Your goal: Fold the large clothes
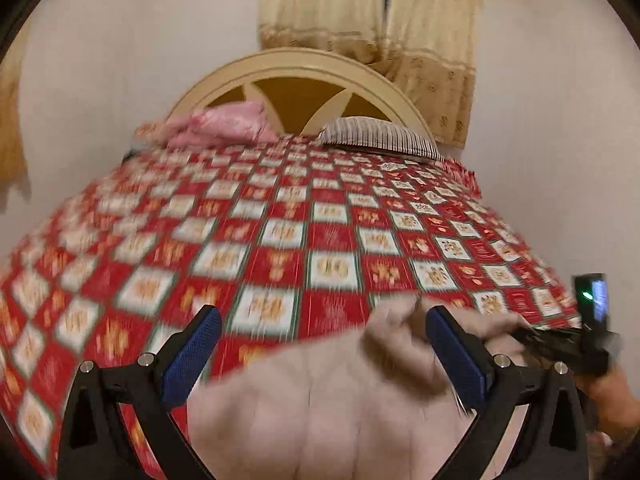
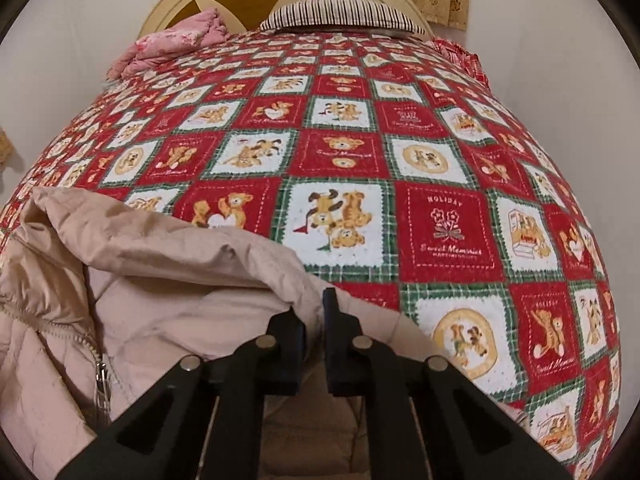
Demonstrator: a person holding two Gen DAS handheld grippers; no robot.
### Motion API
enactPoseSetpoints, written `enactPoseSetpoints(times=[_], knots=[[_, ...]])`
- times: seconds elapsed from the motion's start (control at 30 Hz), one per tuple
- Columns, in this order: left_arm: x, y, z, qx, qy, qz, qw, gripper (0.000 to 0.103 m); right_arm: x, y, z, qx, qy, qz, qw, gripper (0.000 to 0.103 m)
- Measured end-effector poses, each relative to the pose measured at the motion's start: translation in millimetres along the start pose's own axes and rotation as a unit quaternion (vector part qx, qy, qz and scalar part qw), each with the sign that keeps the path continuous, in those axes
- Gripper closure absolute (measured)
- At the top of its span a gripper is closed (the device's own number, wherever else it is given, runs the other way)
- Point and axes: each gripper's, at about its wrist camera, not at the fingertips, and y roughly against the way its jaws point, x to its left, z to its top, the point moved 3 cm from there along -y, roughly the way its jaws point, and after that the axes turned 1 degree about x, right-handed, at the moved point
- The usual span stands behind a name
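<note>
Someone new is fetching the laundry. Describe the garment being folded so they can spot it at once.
Start at the bed with the red and green teddy-bear quilt. At its near edge, opposite the headboard, lies a puffy beige jacket. Unlike the pink bedding and striped pillow at the far end, it is plain, quilted and has a metal zipper.

Both wrist views look from the foot of the bed point(image 2: 344, 152) toward its headboard point(image 1: 296, 76); the right sits lower and nearer, the left higher, sharing the striped pillow point(image 2: 340, 14).
</note>
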Motion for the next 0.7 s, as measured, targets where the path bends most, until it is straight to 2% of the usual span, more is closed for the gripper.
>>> enactPoseSetpoints(times=[0.1, 0.13, 0.23, 0.3, 0.4, 0.47, 0.53, 0.7], knots=[[-24, -29, 22, -0.002, -0.045, 0.025, 0.9987, 0.001, 1, 5, -8, -0.009, 0.009, 0.001, 1.000, 0.096], [-30, -38, 25, 0.002, -0.050, 0.023, 0.9985, 0.001, 1, 5, -10, -0.009, 0.012, 0.001, 1.000, 0.096], [-47, -75, 27, 0.032, -0.069, 0.038, 0.9963, 0.001, 1, 5, -19, -0.010, 0.026, -0.003, 1.000, 0.096], [-56, -102, 11, 0.075, -0.085, 0.053, 0.9922, 0.001, 2, 2, -22, -0.007, 0.029, -0.003, 1.000, 0.096], [-64, -118, -26, 0.128, -0.113, 0.048, 0.9842, 0.001, 0, 3, -25, -0.006, 0.029, 0.002, 1.000, 0.096], [-69, -118, -52, 0.141, -0.152, 0.066, 0.9760, 0.001, -1, 4, -27, -0.006, 0.036, 0.002, 0.999, 0.096], [-72, -115, -71, 0.147, -0.174, 0.066, 0.9714, 0.001, 0, 5, -31, -0.002, 0.047, 0.003, 0.999, 0.096], [-67, -118, -80, 0.157, -0.161, 0.069, 0.9719, 0.001, 3, 16, -33, -0.004, 0.061, 0.002, 0.998, 0.096]])
